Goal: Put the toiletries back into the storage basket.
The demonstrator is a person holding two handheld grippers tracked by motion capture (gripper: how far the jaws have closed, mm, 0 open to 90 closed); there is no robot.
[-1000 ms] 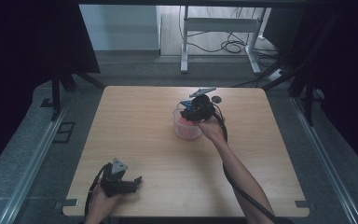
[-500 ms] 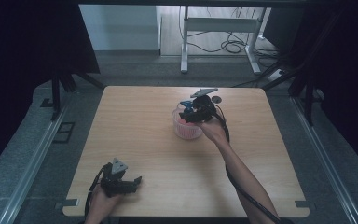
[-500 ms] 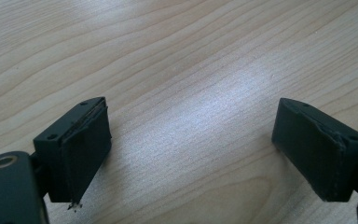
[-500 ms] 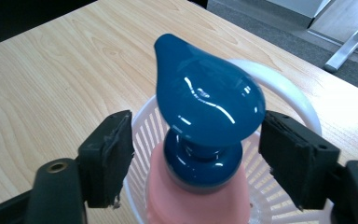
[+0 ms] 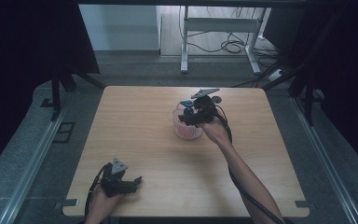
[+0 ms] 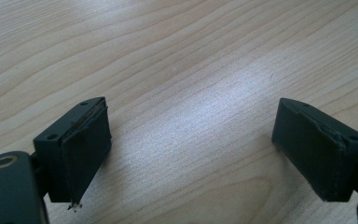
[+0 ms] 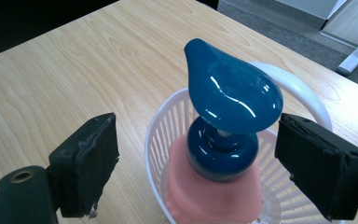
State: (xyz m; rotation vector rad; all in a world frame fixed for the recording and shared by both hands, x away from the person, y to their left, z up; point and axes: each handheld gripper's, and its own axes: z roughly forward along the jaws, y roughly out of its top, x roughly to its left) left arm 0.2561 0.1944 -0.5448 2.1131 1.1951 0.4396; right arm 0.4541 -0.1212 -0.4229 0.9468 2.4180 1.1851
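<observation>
A pink pump bottle (image 7: 209, 196) with a blue pump head (image 7: 230, 95) stands upright inside a small white slatted basket (image 7: 165, 126) near the middle of the table (image 5: 144, 140). In the high view the basket (image 5: 186, 131) sits just left of my right gripper (image 5: 196, 112), which hovers over it. My right gripper (image 7: 196, 163) is open, its jaws wide on either side of the pump and apart from it. My left gripper (image 5: 129, 183) rests near the front left edge, open over bare wood (image 6: 191, 102) with nothing between its jaws.
A small dark round object (image 5: 216, 99) lies on the table behind the right gripper. Beyond the far edge stand a metal table frame (image 5: 214, 28) and floor cables (image 5: 228, 46). Dark curtains flank both sides.
My right gripper has shifted slightly farther back and up over the basket. The left gripper has stayed in place.
</observation>
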